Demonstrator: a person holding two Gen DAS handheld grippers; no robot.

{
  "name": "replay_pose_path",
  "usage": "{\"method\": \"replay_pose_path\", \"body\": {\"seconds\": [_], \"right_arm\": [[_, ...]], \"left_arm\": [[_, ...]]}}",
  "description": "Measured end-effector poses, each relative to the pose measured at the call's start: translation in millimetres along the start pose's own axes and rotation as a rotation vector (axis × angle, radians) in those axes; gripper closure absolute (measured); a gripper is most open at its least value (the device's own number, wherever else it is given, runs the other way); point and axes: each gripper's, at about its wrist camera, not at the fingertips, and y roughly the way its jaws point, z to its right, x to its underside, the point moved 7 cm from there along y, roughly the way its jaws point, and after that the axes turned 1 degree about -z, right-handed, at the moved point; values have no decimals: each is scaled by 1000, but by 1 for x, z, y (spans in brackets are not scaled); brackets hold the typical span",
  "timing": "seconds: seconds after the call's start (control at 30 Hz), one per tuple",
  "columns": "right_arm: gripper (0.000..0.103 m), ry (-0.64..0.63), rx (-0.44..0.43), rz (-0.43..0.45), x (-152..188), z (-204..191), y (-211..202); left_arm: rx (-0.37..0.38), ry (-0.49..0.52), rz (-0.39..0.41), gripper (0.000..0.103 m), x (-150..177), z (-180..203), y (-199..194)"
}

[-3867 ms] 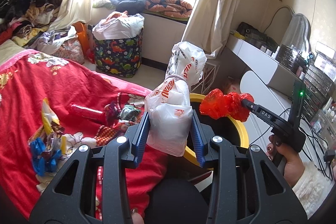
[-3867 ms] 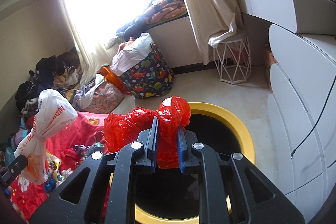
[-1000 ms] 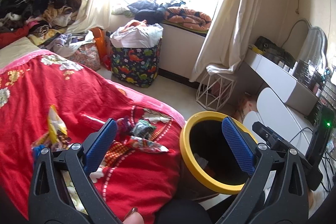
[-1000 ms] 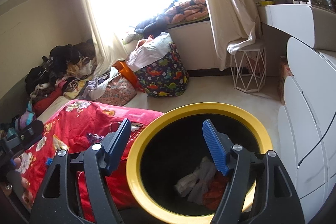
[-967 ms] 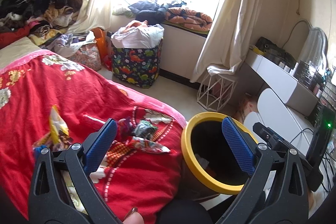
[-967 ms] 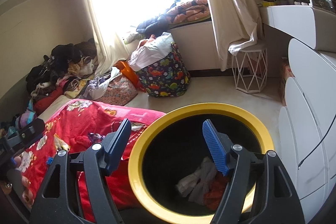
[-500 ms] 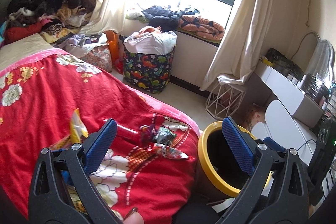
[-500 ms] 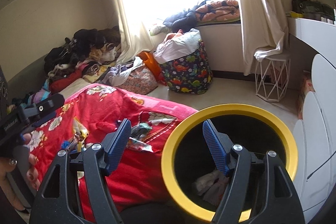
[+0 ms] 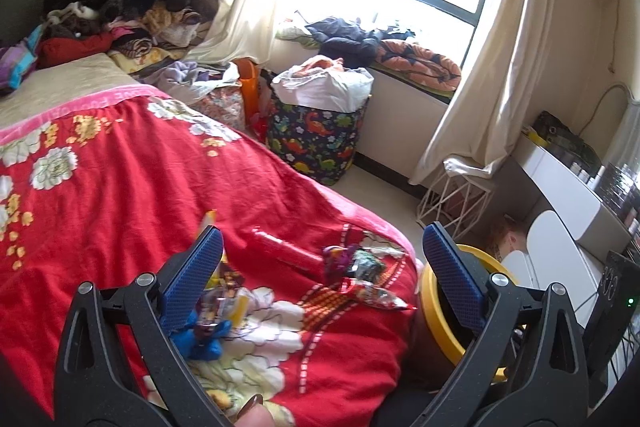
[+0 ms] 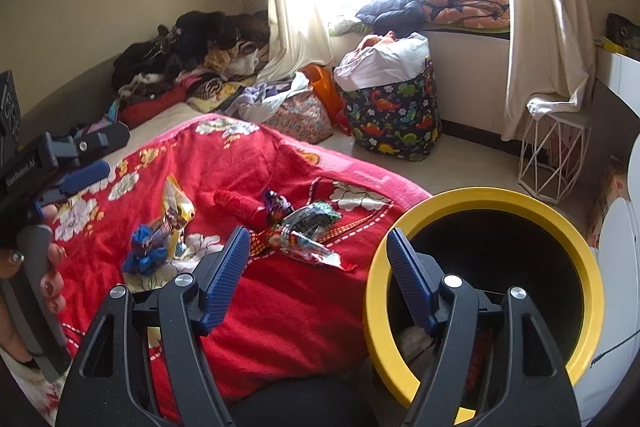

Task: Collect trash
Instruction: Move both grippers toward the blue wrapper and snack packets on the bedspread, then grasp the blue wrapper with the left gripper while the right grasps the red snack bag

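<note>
Right wrist | both jaws released, empty | red tube (image 10: 239, 207) lies flat, slanting up-left on blanket (image 10: 240, 155)

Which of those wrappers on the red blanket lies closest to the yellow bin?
The long clear wrapper with red ends, lying flat at the blanket's edge beside the bin. The blue one and the yellow one lie much farther away.

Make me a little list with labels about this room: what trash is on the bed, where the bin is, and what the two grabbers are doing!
trash on bed: blue wrapper, yellow snack bag, red tube, clear candy wrapper
bed cover: red flowered blanket
bin: yellow-rimmed bin, on the floor beside the bed
in bin: some trash, partly hidden
left gripper: open, empty
right gripper: open, empty
</note>
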Motion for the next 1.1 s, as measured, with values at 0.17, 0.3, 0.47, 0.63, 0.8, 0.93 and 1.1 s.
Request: {"method": "replay_pose_path", "body": {"seconds": [0.17,0.3,0.47,0.63,0.8,0.93,1.1], "right_arm": [[35,-58,-18,-54,4,-13,22],[35,-97,-21,-92,7,-22,40],[35,-139,-16,-142,10,-27,61],[35,-161,2,-196,15,-28,84],[35,-188,10,-247,21,-29,106],[39,-206,18,-295,29,-28,121],[56,-217,17,-341,38,-28,133]], "left_arm": [[-34,-32,-1,11,0,-23,-3],[-61,-52,2,11,-2,-41,-7],[-103,-81,-11,11,1,-68,-11],[-144,-120,-46,11,12,-97,-11],[-170,-150,-103,11,30,-120,-10],[-170,-152,-152,20,45,-126,-5],[-133,-167,-233,36,65,-126,6]]}}
